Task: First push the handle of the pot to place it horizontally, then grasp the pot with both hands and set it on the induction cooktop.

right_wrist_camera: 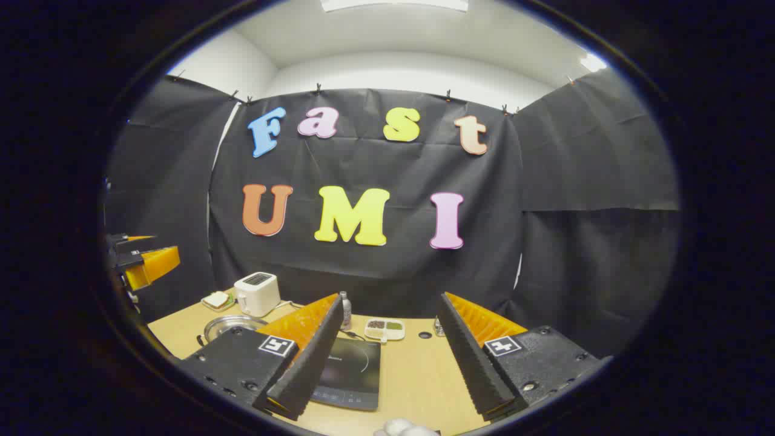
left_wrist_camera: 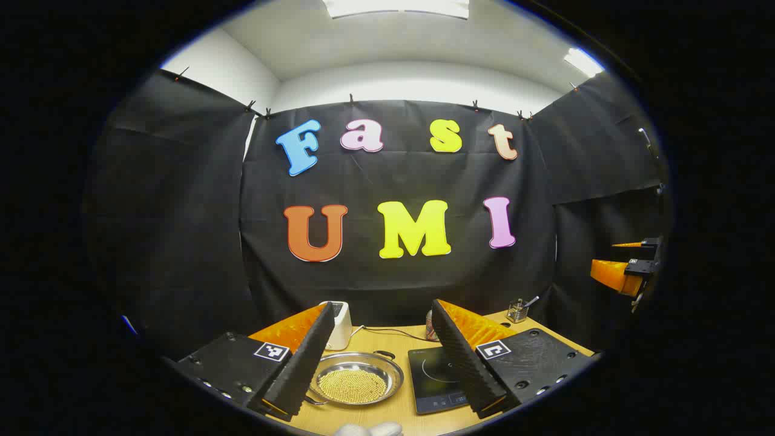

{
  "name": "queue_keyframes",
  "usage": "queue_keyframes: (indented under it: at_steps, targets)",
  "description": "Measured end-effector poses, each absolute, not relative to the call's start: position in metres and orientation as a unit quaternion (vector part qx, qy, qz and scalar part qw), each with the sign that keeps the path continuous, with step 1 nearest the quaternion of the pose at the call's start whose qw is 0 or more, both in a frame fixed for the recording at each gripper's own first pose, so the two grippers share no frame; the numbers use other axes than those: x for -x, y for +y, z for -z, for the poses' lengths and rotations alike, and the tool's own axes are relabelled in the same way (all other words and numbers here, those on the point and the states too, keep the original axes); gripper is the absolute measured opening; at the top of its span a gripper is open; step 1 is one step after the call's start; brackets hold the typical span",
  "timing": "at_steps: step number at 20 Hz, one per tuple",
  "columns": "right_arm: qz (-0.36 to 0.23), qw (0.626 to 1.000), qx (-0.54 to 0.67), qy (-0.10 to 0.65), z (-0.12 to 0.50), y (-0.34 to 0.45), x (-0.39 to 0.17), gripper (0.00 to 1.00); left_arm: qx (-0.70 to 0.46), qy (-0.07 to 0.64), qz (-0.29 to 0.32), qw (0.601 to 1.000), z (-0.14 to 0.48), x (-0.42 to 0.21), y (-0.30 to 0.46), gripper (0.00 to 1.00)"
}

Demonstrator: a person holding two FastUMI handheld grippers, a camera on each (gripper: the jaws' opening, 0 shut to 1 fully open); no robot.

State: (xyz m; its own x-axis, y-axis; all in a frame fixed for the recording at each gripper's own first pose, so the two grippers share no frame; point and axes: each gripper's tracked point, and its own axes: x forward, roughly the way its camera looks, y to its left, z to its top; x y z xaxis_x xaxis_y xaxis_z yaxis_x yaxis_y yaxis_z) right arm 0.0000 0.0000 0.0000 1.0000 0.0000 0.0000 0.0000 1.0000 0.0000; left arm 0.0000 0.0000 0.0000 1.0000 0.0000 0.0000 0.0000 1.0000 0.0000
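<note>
- Booth hung with black cloth on all sides; white ceiling with light panels above. A light wooden table (left_wrist_camera: 399, 406) carries everything.
- On the table: a shallow metal pot (left_wrist_camera: 356, 376) holding small yellow beads, and just to its right a dark induction cooktop (left_wrist_camera: 437, 378). Behind the pot stands a white toaster (right_wrist_camera: 257, 293); further right sit a small bottle (right_wrist_camera: 345, 309) and a divided snack tray (right_wrist_camera: 385, 328).
- The pot's loop handles appear at its far rim and near-left rim in the left gripper view, so they seem to sit off the horizontal; judged: the handle push is not yet done.
- Left gripper (left_wrist_camera: 378, 357): fingers spread wide, holding nothing, raised above the table. The pot lies below and between its fingers, nearer the left finger; no contact.
- Right gripper (right_wrist_camera: 387, 354): also spread wide and empty, raised. The cooktop lies under its left finger; the pot (right_wrist_camera: 227, 327) is off to its left, well apart, partly hidden by that finger.
- Each gripper shows at the edge of the other's view, so the two are held apart at similar height.
- Judgement: both are held open and high as a start pose, each roughly over its own side of the work area; pot and cooktop placed side by side keep the carry short.
- Something pale shows at the bottom edge of each view; cannot tell what it is.
</note>
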Motion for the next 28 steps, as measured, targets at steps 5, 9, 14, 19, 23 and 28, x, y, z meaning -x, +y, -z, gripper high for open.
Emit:
queue_keyframes:
  at_steps: [5, 9, 14, 19, 23, 28]
  targets:
    - [-0.001, 1.0, 0.002, 0.006, 0.004, 0.005, 0.0, 0.97, 0.003, 0.0, -0.007, 1.0, 0.001, 0.001, 0.009, 0.96]
    - [-0.002, 1.0, -0.001, 0.004, 0.002, 0.006, 0.002, 0.97, 0.004, 0.01, -0.006, 1.0, 0.005, 0.0, 0.013, 0.96]
    - [0.005, 1.0, 0.009, 0.003, 0.003, 0.002, 0.009, 0.97, 0.009, 0.017, -0.008, 1.0, 0.012, 0.001, 0.017, 0.96]
    - [0.01, 1.0, 0.012, 0.01, 0.007, 0.0, 0.016, 0.97, 0.001, 0.025, 0.011, 1.0, 0.019, 0.005, 0.01, 0.64]
    - [0.007, 1.0, 0.006, 0.017, 0.012, 0.002, 0.018, 0.97, -0.001, 0.039, 0.046, 0.998, 0.023, 0.007, 0.0, 0.29]
    - [0.002, 1.0, 0.006, 0.026, 0.02, -0.001, 0.017, 0.97, 0.019, 0.072, 0.071, 0.995, 0.042, 0.004, -0.004, 0.0]
